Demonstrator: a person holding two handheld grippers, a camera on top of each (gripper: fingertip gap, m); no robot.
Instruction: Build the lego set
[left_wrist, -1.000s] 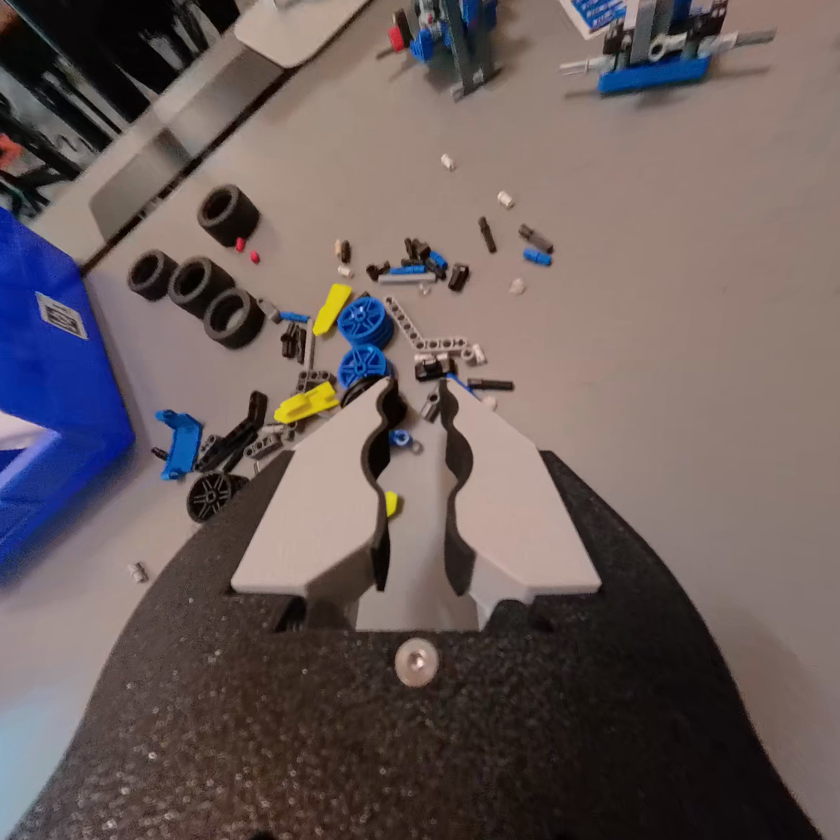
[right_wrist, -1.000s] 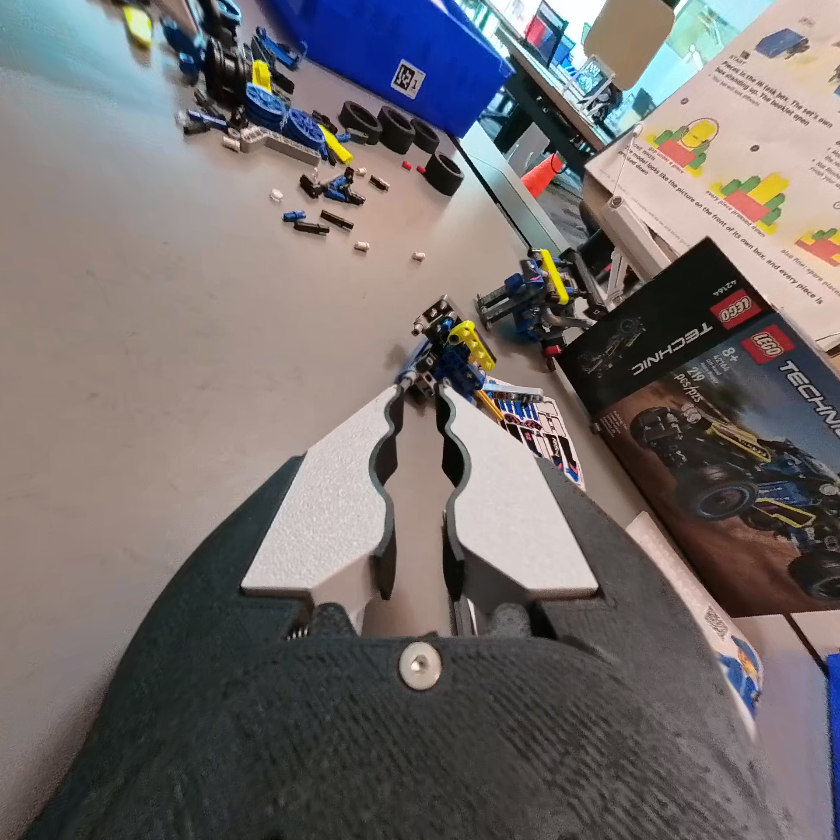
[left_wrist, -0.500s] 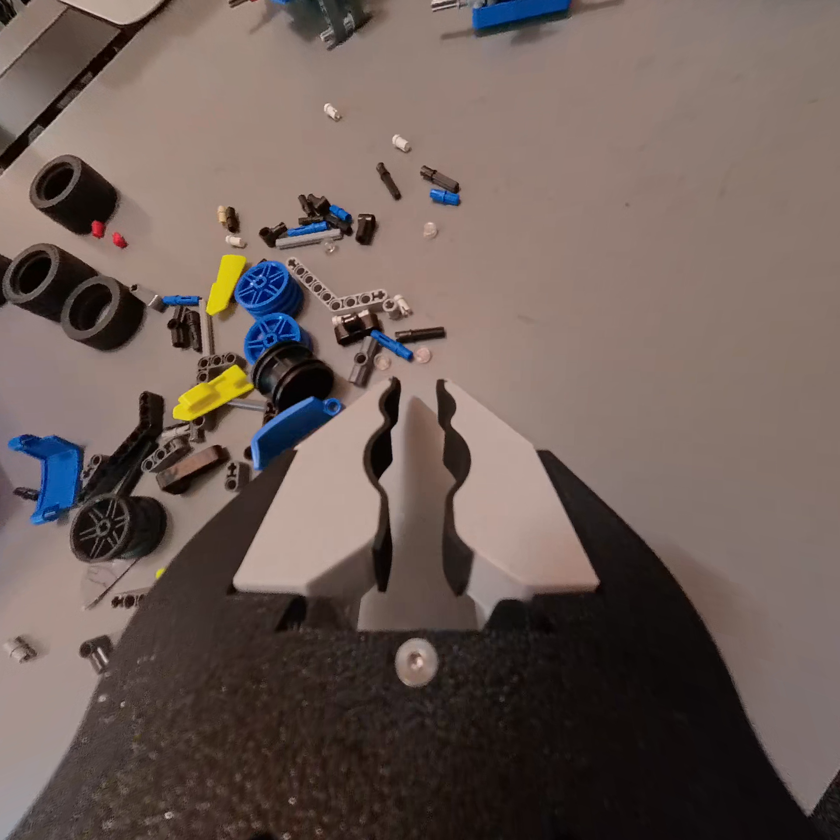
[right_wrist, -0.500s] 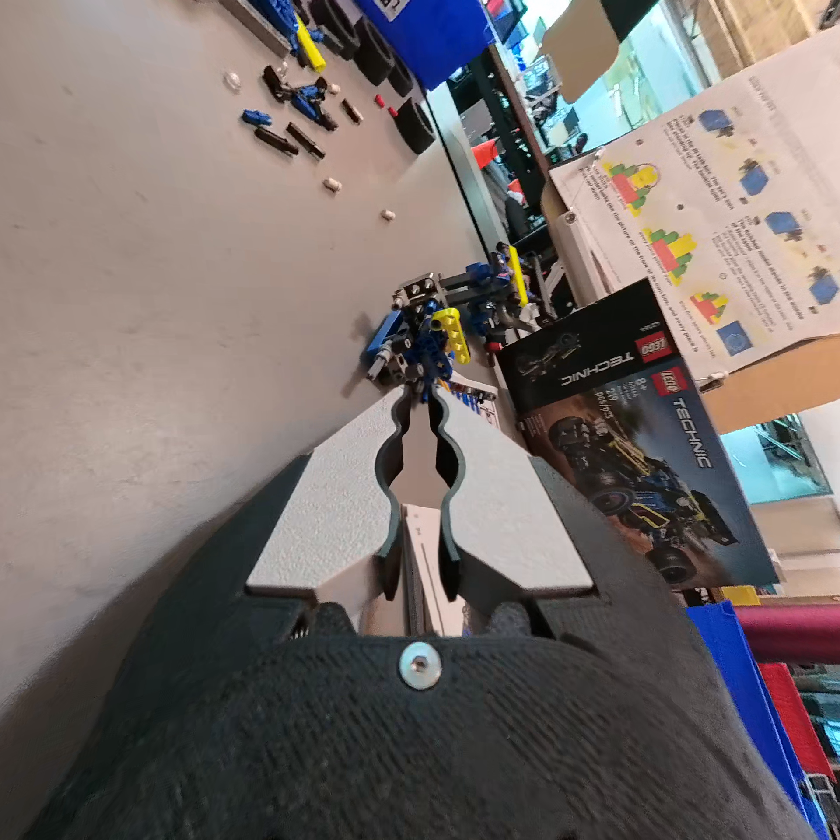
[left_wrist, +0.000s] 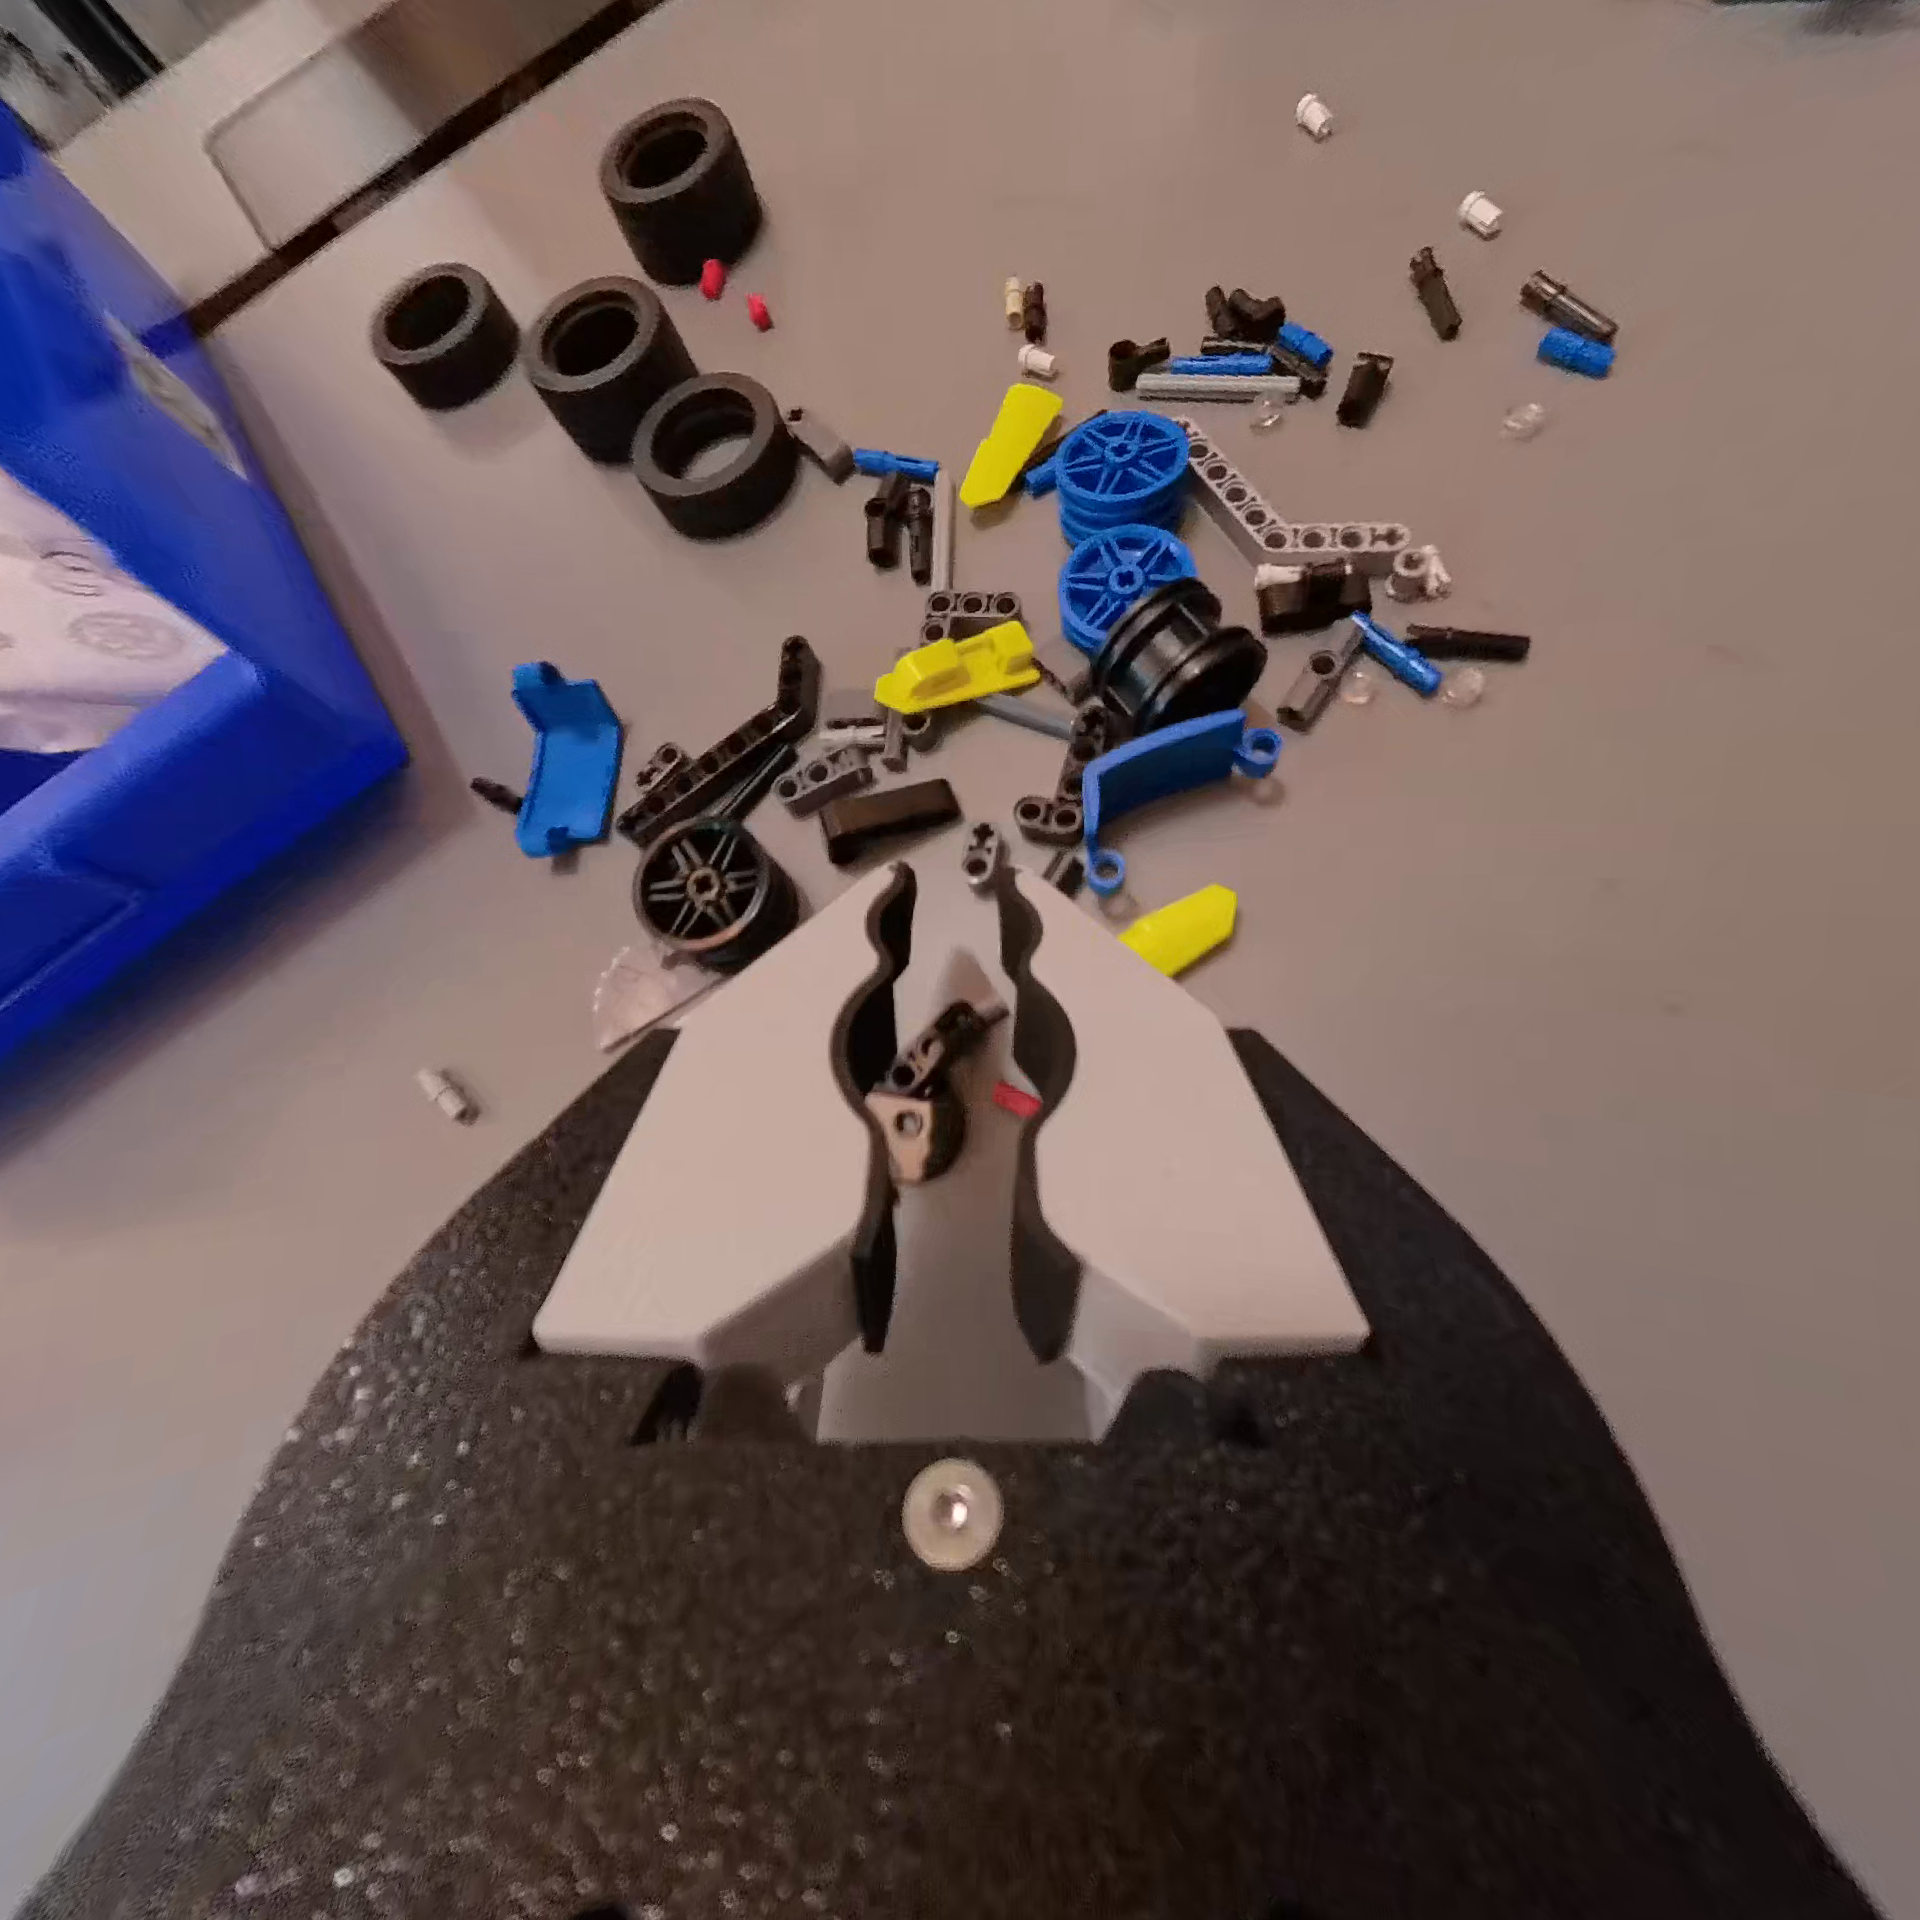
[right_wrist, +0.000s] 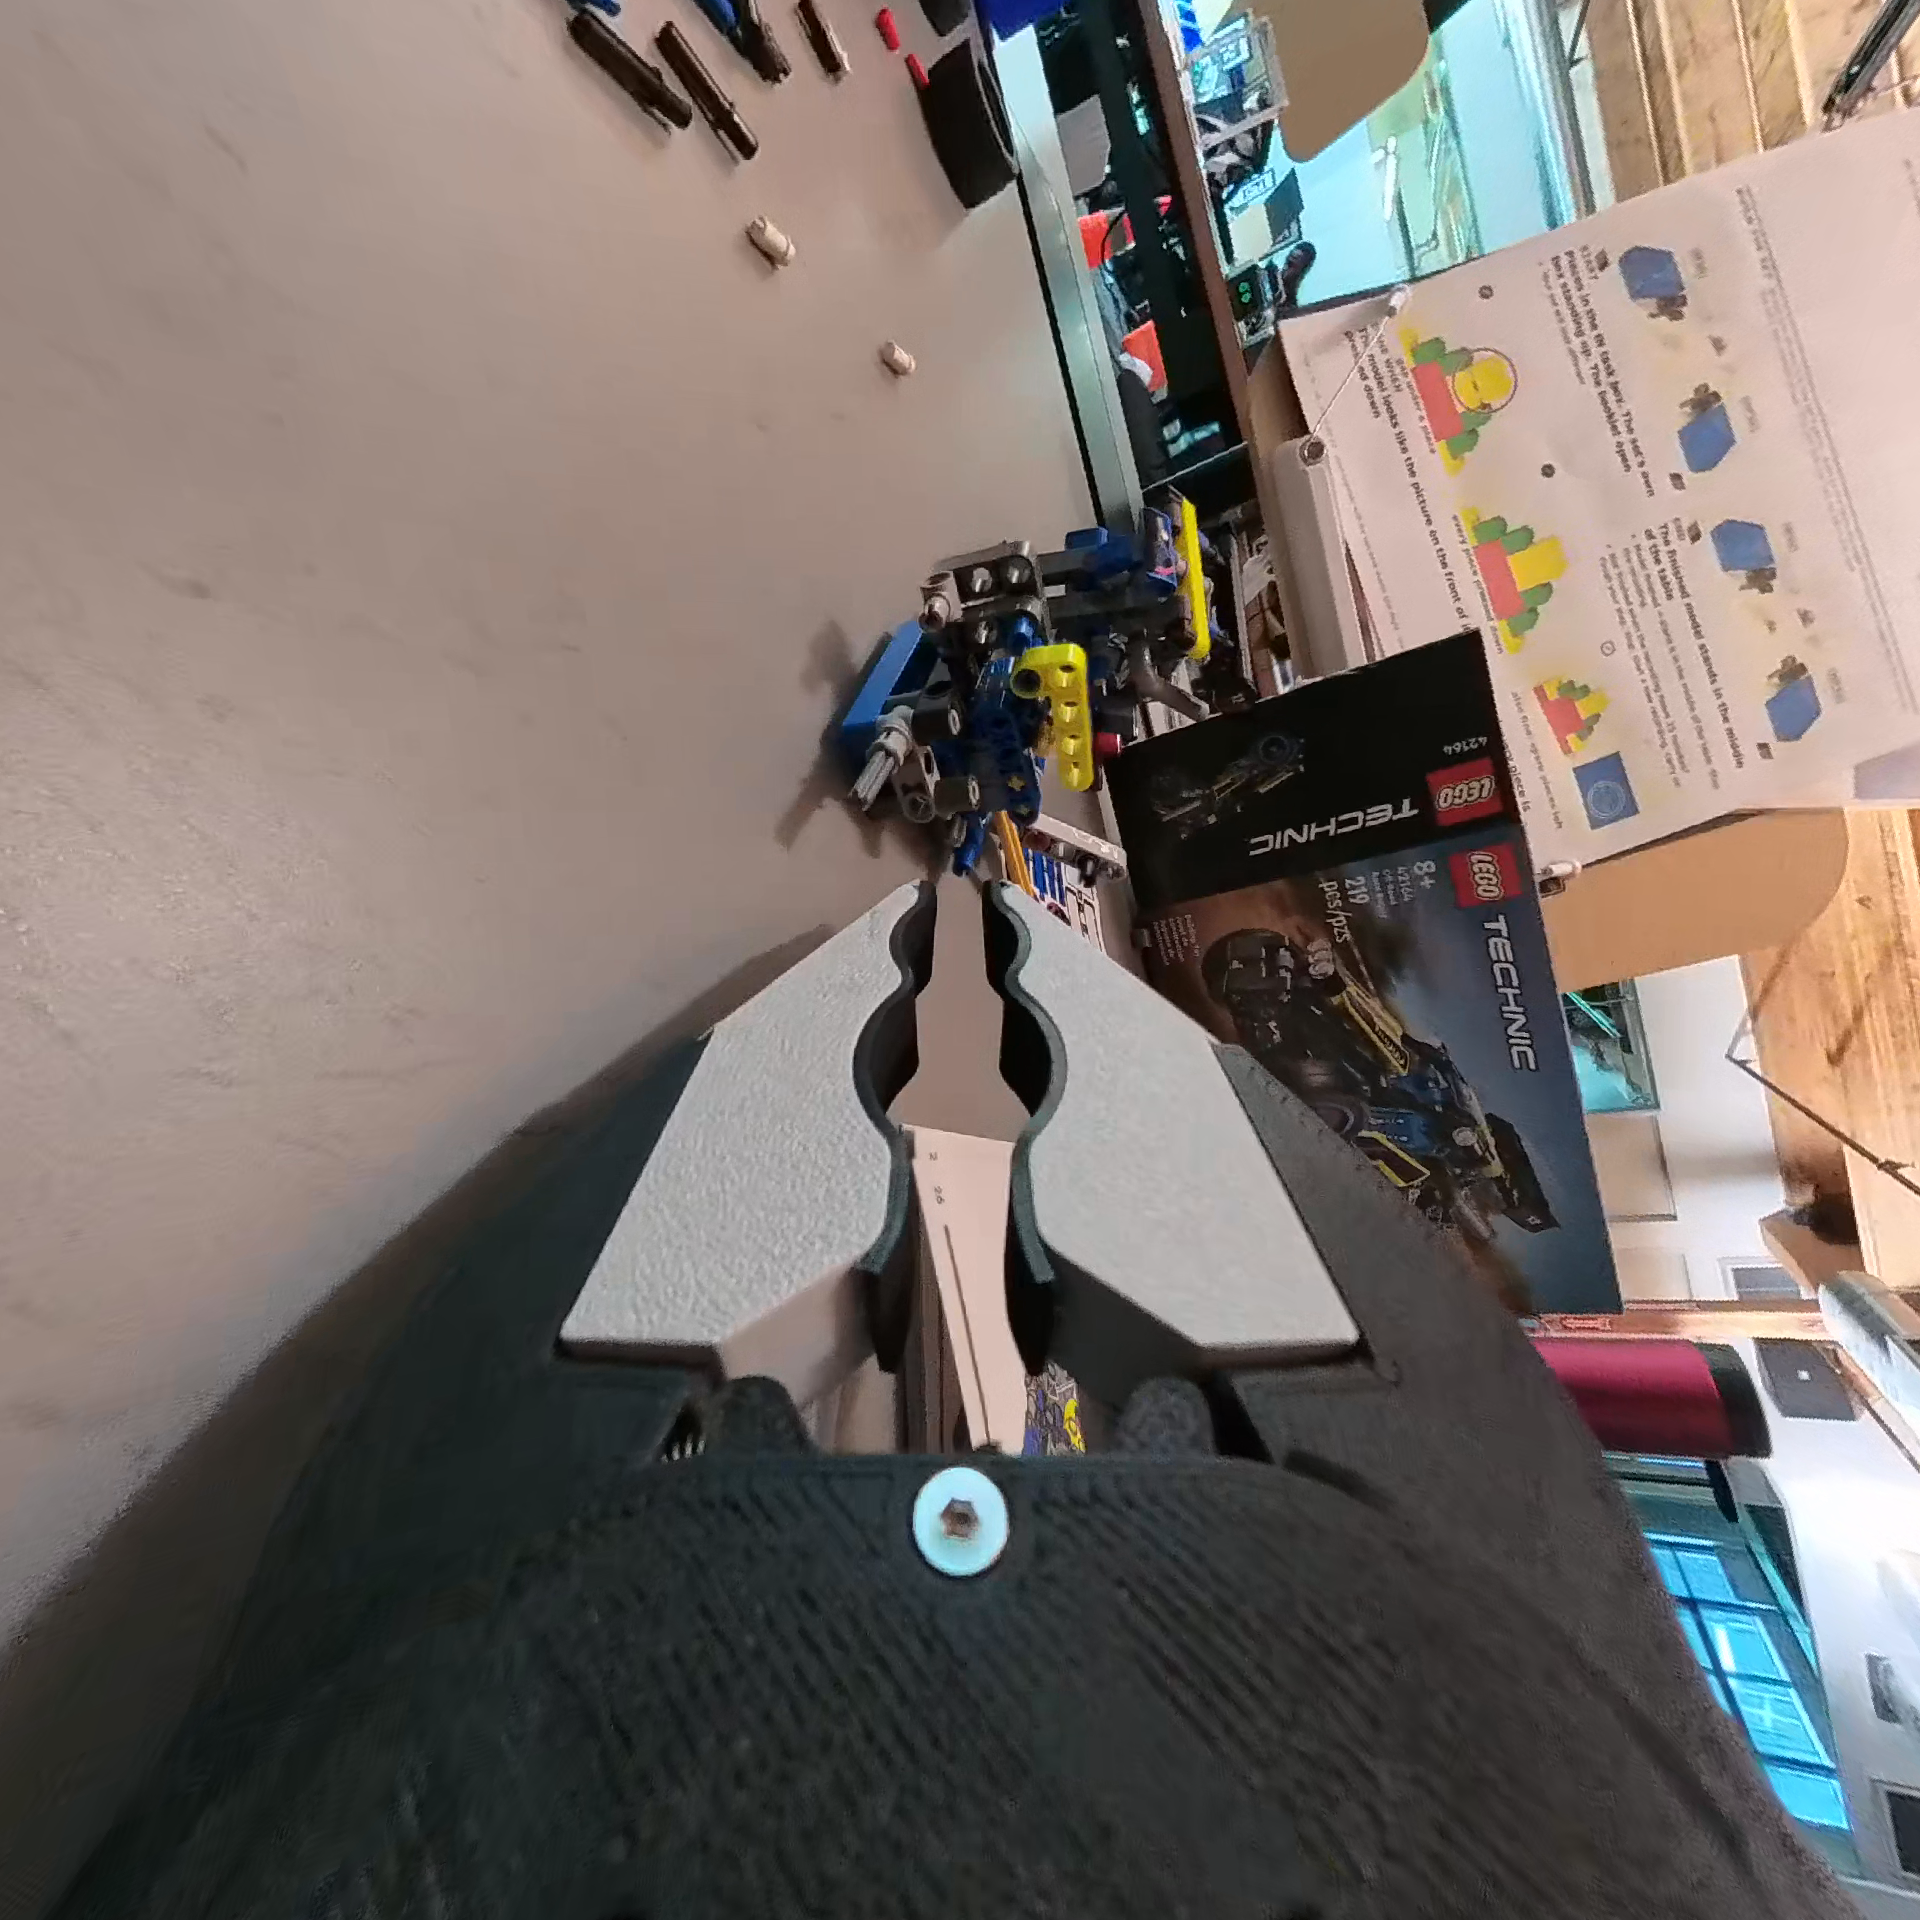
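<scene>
In the left wrist view a pile of loose Lego parts lies on the grey table (left_wrist: 1558, 935): two blue wheels (left_wrist: 1122, 468), a black rim (left_wrist: 1174, 655), a black spoked wheel (left_wrist: 707, 888), yellow pieces (left_wrist: 956, 665) and a blue curved panel (left_wrist: 1164, 764). My left gripper (left_wrist: 958, 883) hovers at the pile's near edge, open. A black angled piece (left_wrist: 920, 1101) and a small red pin (left_wrist: 1016, 1099) show in its gap, seemingly on the table below. My right gripper (right_wrist: 958, 896) is narrowly open and empty, pointing at the partly built blue, grey and yellow model (right_wrist: 997, 707).
Several black tyres (left_wrist: 608, 364) lie left of the pile, beside a blue bin (left_wrist: 156, 623). The Lego box (right_wrist: 1382, 997) stands right of the model, under a printed poster (right_wrist: 1621, 520). A white booklet (right_wrist: 961, 1247) lies under the right gripper. Small pins (right_wrist: 769, 241) are scattered. Some 35 cm of space lies between my two pairs of fingers. To the black spoked wheel (left_wrist: 707, 888): left tips about 5 cm, right tips about 40 cm. The black rim (left_wrist: 1174, 655) is about 5 cm from my left fingertips.
The left gripper has moved to the pile's near edge; the black piece and red pin now show between its fingers. The right gripper has rolled further, neared the model, and its gap has narrowed.
</scene>
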